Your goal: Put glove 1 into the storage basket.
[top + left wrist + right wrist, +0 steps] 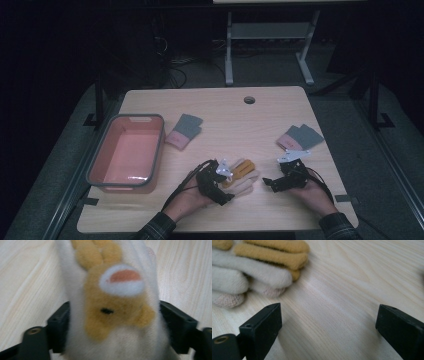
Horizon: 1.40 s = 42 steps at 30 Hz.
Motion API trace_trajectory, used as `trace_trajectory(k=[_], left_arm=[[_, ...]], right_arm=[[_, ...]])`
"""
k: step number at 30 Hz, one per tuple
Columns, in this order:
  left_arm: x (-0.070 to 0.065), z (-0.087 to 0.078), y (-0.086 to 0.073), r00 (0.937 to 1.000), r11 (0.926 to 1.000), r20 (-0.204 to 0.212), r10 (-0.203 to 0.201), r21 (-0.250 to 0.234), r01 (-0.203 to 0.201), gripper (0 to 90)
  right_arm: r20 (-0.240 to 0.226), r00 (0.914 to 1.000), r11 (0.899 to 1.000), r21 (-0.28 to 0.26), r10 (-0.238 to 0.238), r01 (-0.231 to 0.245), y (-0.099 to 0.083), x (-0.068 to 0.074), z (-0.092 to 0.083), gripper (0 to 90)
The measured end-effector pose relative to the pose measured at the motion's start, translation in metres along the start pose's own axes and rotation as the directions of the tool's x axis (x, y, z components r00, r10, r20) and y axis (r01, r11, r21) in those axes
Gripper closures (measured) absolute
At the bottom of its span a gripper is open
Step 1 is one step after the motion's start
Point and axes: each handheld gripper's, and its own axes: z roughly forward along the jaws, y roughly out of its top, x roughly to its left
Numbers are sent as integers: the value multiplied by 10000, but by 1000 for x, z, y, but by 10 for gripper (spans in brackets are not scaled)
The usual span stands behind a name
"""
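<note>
While the glove is flanked: the left gripper (220, 181) has its jaws set wide on either side of the cream-and-tan glove (112, 315), seemingly touching its sides; a firm grip I cannot confirm.
Glove's place: flat on the desk (250, 125), near the front edge, between the hands.
Right gripper (277, 181): jaws wide apart, empty, just beside the fingertips, probably waiting to assist.
Likely goal: the pink bin (111, 131) at left.
Others: two grey-pink pairs (184, 131) lie apart.

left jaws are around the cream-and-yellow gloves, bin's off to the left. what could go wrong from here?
1. The gloves are stacked; the left gripper, jaws wide on both sides, may lift only the top one.
2. The fingers could droop and snag the pink bin rim.
3. The right gripper hangs open over bare table, giving no support.
</note>
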Motion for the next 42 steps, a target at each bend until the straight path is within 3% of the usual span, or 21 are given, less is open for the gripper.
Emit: trace_trajectory(k=[8,16,22,23,30,42], left_arm=[[-1,-3,-1,9998,9996,150,129,-234,-126,415],[0,-5,2,9991,10000,406,85,-34,-83,573],[3,-6,0,9973,9993,707,-222,-299,243,611],[4,-7,0,9972,9996,737,-114,-250,133,615],[9,-15,0,9933,9973,1112,-306,-632,378,664],[13,-32,1,9913,9934,1281,-314,-1050,451,793]], right_arm=[[-57,10000,9994,-351,22,-24,-3,2,3,28],[-62,10000,9994,-350,27,-29,-3,2,3,28],[-60,10000,9994,-354,25,-27,-3,2,3,28],[-62,10000,9994,-349,26,-28,-3,2,3,28],[-61,10000,9994,-349,30,-32,-3,2,3,28],[-62,10000,9994,-347,34,-36,-3,2,3,28]])
